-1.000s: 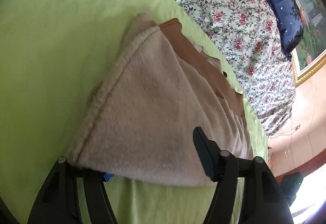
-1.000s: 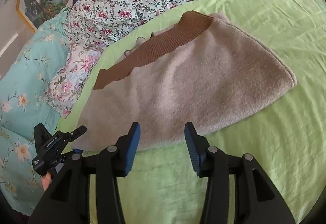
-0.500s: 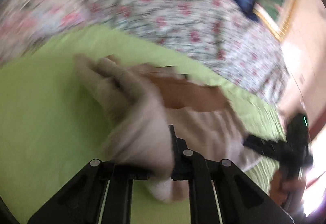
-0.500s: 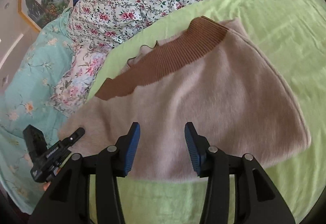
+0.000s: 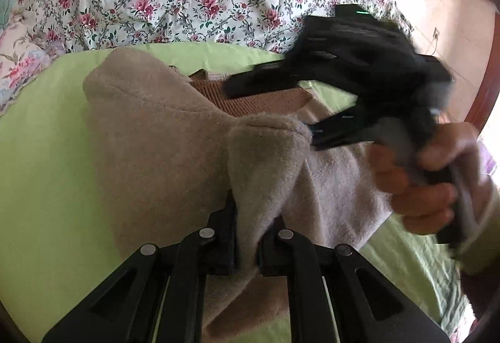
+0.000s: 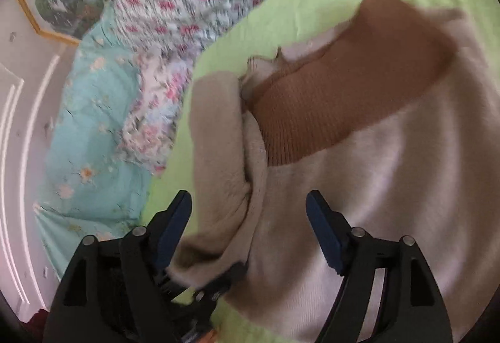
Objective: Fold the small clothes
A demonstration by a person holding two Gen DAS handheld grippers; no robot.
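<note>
Beige knit garment (image 5: 162, 136) lies on the green sheet (image 5: 40, 161); the left gripper (image 5: 247, 249), newly clamped on its near edge, has lifted a fold, while the right gripper (image 6: 250, 227) has just been spreading wide above it, empty.

The left gripper (image 5: 247, 236) is clamped tight on a fold of the beige sweater (image 5: 162, 140); the right gripper (image 6: 248, 227) is seen with jaws that have just been spreading wide, nothing pinched by them; its handle is gripped by a bare hand (image 5: 428, 180), pretty blurred.
</note>
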